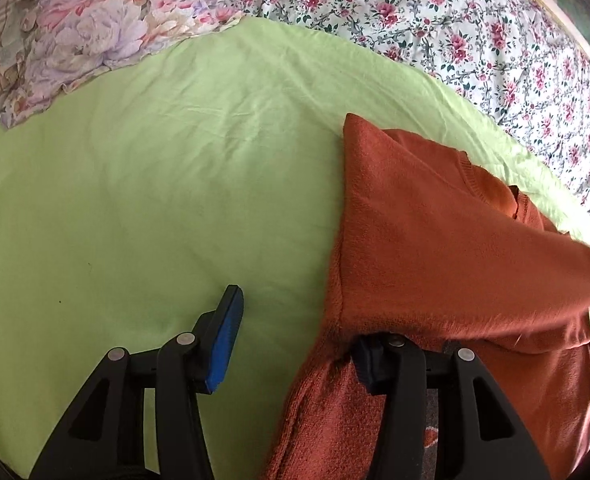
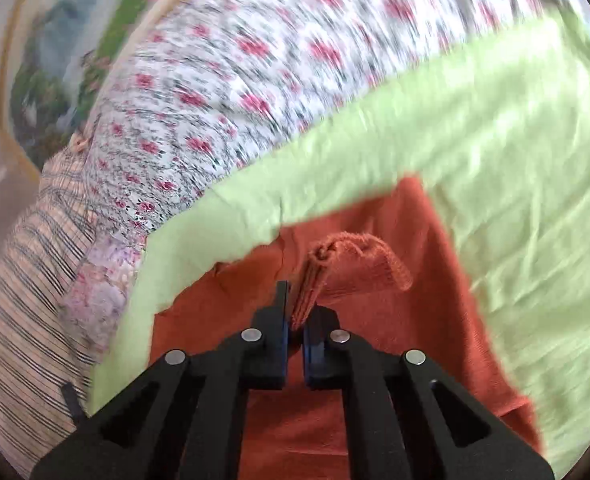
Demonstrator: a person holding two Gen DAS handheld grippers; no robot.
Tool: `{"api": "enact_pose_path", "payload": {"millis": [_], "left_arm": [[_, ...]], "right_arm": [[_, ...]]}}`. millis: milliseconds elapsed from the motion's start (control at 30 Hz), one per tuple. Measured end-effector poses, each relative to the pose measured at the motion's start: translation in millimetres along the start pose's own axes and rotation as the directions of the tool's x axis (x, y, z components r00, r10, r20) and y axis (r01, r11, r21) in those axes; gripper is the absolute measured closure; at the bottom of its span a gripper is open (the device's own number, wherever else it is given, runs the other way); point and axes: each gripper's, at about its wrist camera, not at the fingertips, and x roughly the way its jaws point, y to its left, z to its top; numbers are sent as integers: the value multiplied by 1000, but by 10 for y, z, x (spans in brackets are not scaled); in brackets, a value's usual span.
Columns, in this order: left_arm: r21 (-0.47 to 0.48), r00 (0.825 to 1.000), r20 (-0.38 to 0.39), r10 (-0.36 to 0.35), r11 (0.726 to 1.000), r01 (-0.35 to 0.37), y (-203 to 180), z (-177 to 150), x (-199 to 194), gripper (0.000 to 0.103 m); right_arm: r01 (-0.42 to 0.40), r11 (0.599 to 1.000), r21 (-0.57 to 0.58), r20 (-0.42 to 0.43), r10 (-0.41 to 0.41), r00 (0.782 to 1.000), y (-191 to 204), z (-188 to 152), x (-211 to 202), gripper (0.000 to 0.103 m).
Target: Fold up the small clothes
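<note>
My right tongs (image 2: 295, 316) are pinched almost fully together on a bunched, ribbed edge of the sweater (image 2: 375, 320), the knit rising in a small fold just past the fingertips. That view is smeared with motion blur, so I cannot tell which part of the garment the edge belongs to. My left tongs (image 1: 295, 344) stand about half open: the left finger (image 1: 223, 344) with its blue pad hangs bare over the sheet (image 1: 155, 200), while the right finger is tucked under a fold of the sweater (image 1: 435, 240), its tip hidden by the cloth. Whether the pads press on anything I cannot tell; nothing shows in the gap between them. The rust-orange sweater lies on the green sheet at the right of the left view, one flap folded over with its corner pointing away from me, the neckline showing beside it. The sheet covers the bed, wrinkled and otherwise bare on the left. Beyond it lie a white cover (image 1: 435, 20) printed with pink roses and, in the far left corner, a pastel floral cloth (image 1: 95, 28) on checked fabric.
</note>
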Motion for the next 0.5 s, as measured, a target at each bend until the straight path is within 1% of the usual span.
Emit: {"api": "enact_pose_path", "payload": {"millis": [67,133,200,233,300,333,367,400,433,467,500], "left_arm": [[3,1000,1,4,1000,-4,-9,-2,2,52],[-4,1000,0,-2,1000,2,12,-5,-4,52],[-14,1000,-2,-13,1000,13,40,2,-4,52],[-19,1000,-3,-18,1000,18,50,4,-5,52],[-25,1000,-6,-25,999,25,61,8,-7,52],[-29,1000,-7,-28,999,28,70,8,-8,52],[-35,999,-9,-34,999,33,83,9,-6,52],[-40,999,-10,-38,998,38,91,6,-4,52],[-42,999,-15,-44,998,43,97,8,1,52],[-36,999,-21,-42,999,41,85,6,-4,52],[-22,999,-28,-35,999,35,70,4,-16,52]], "right_arm": [[56,998,-6,-69,-56,996,-72,-89,76,97],[108,994,-2,-158,-107,982,-208,-228,215,97],[131,991,25,-217,-123,968,-349,-343,285,97],[128,991,45,-225,-115,968,-404,-382,286,97],[130,991,43,-216,-118,969,-416,-373,254,96],[141,989,33,-215,-131,968,-403,-354,252,95],[155,988,20,-210,-147,967,-379,-336,235,90],[185,983,-6,-200,-183,963,-358,-310,218,86],[213,977,-22,-200,-213,956,-369,-322,202,85],[223,975,-22,-208,-223,952,-391,-319,205,85],[220,976,2,-214,-214,953,-442,-313,172,85]]}}
